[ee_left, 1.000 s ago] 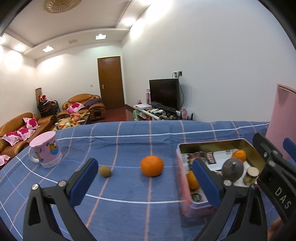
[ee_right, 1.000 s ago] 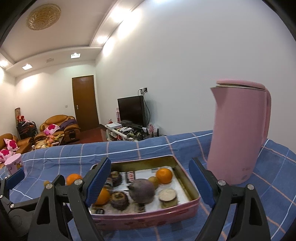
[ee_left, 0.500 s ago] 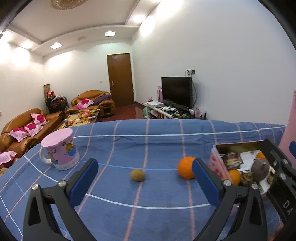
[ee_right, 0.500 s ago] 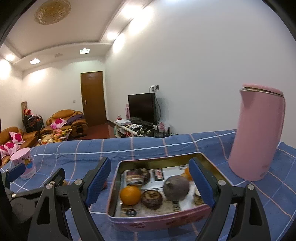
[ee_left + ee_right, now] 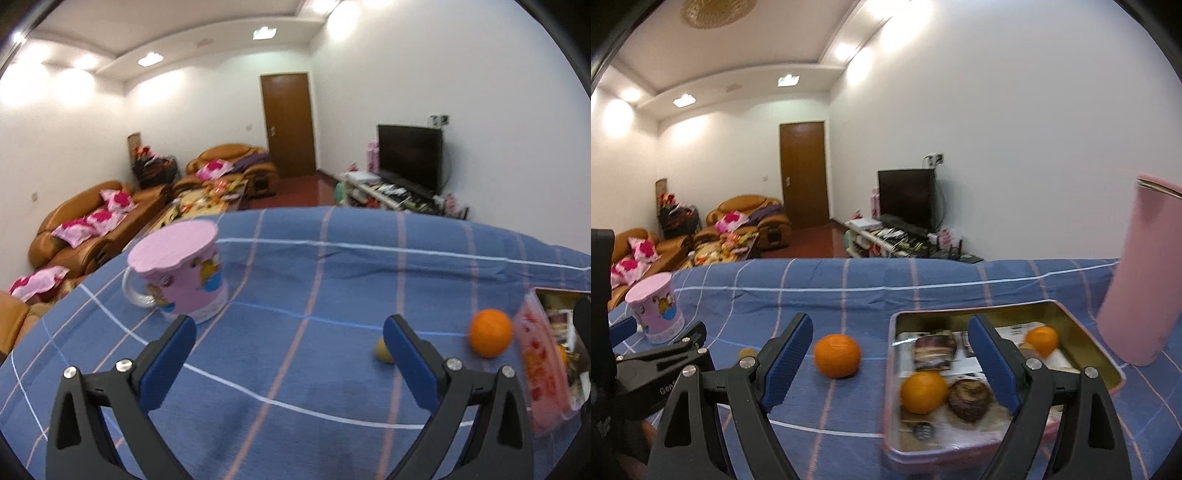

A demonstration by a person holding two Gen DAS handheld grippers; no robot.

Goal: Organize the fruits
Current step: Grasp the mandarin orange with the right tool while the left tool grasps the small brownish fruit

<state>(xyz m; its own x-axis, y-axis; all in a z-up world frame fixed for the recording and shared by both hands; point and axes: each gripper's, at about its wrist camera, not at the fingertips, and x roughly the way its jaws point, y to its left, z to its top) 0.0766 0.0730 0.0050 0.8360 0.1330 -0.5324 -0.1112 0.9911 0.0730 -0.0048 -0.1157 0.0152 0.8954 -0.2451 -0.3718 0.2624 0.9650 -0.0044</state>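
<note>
on the desk covered with a blue checked cloth (image 5: 871, 284), a loose round orange fruit (image 5: 837, 355) lies on bare fabric just left of a shallow pink rectangular metal tin (image 5: 1104, 363). a small yellowish-brown fruit (image 5: 382, 351) lies near the orange one, on its left, partly hidden behind one blue pad. inside the tin sit two more orange fruits, a dark brown wrinkled round fruit (image 5: 969, 395) and some printed packets; blur hides the finer detail. the left tongs (image 5: 288, 354) hang wide apart over empty cloth, nothing between the pads. the right tongs (image 5: 890, 349) also stand wide, holding nothing, framing the tin's left edge. a pink lidded cartoon mug (image 5: 177, 275) stands at the left and a tall pink kettle (image 5: 1141, 280) at the right, beside the tin.
</note>
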